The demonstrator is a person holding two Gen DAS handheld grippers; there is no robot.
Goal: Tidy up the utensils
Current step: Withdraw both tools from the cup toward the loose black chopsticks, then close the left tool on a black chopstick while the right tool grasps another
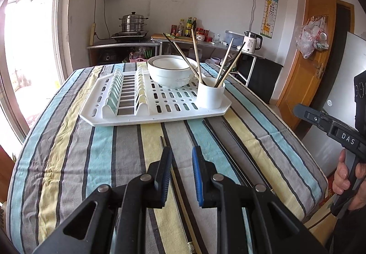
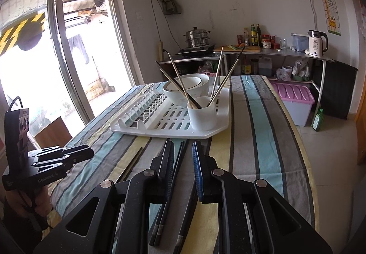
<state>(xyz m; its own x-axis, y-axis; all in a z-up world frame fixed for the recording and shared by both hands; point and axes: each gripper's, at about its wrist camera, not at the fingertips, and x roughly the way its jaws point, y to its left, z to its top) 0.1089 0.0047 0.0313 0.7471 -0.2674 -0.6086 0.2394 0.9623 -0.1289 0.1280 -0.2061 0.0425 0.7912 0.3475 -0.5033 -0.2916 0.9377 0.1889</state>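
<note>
Centrally, a white slotted plastic dish rack [image 1: 160, 103] lies on the table covered by a striped cloth of blue, grey, yellow and black bands [image 1: 68, 151] and serves as landmark.

Left of the rack, a large sliding glass window [image 1: 25, 48] lets in strong daylight.

Behind the rack, against the far wall, a stainless steel stacked steamer pot [image 1: 132, 24] sits on a stove, a row of condiment bottles and red jars [image 1: 189, 28] stands further right, and a white electric kettle [image 1: 251, 42] stands at the right end of the counter. Further right of the rack is an orange wooden door [image 1: 313, 52]. In the right wrist view a pink-lidded storage box [image 2: 295, 99] sits on the floor, right of the rack.

On the rack, its rear part carries a white ceramic bowl with a dark rim line [image 1: 171, 71]. Its near right corner carries a white cylindrical utensil cup [image 1: 210, 92] holding several upright chopsticks [image 1: 226, 62] that fan outward.

In front of the rack, loose dark chopsticks [image 1: 215, 137] lie on the cloth, well apart from the cup.

The left gripper [image 1: 181, 155] hovers in front of the rack with its blue-padded fingers spread and nothing between them; one thin chopstick [image 1: 162, 142] lies beneath it. The right gripper [image 2: 183, 151] likewise stands released over a pair of dark chopsticks [image 2: 169, 185] that run between its fingers without visible contact.
</note>
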